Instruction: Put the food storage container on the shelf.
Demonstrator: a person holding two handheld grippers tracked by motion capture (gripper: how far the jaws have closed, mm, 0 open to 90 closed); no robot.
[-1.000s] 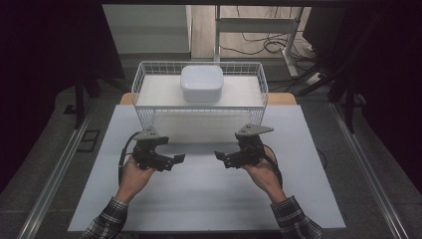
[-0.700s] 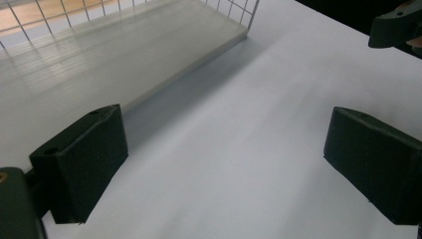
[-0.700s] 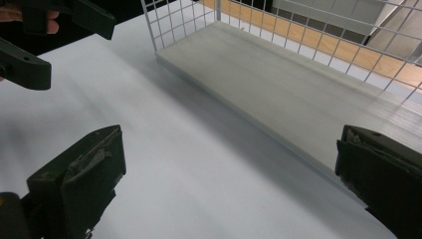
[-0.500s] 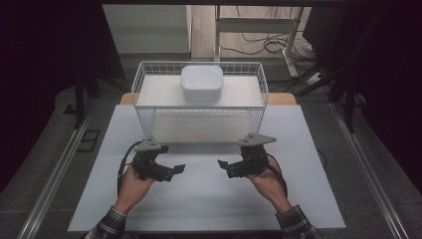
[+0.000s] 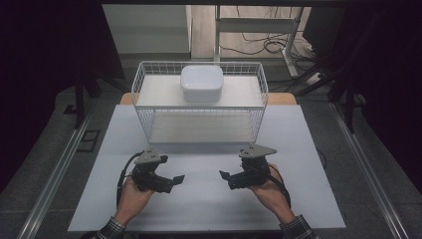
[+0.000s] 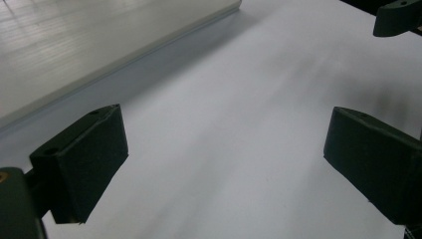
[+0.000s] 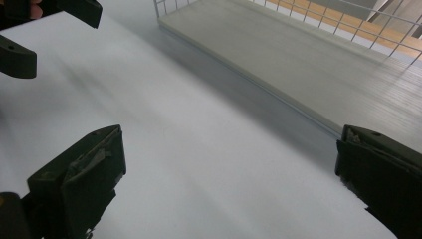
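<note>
A white wire basket stands at the far middle of the white table. A white, rounded square container rests on a pale panel up inside it. A pale board lies at the basket's base and reaches into the right gripper view. My left gripper hovers over bare table in front of the basket, open, with nothing between its jaws. My right gripper faces it from the right, also open and empty. The two grippers' tips point at each other, a short gap apart.
The other gripper's jaw shows at the top right of the left gripper view. The left gripper's jaws show at the top left of the right gripper view. Metal rails run along both table sides. Cables lie on the floor beyond.
Both hands have drawn back from the basket toward the table's near edge. Both grippers stay open and empty.
</note>
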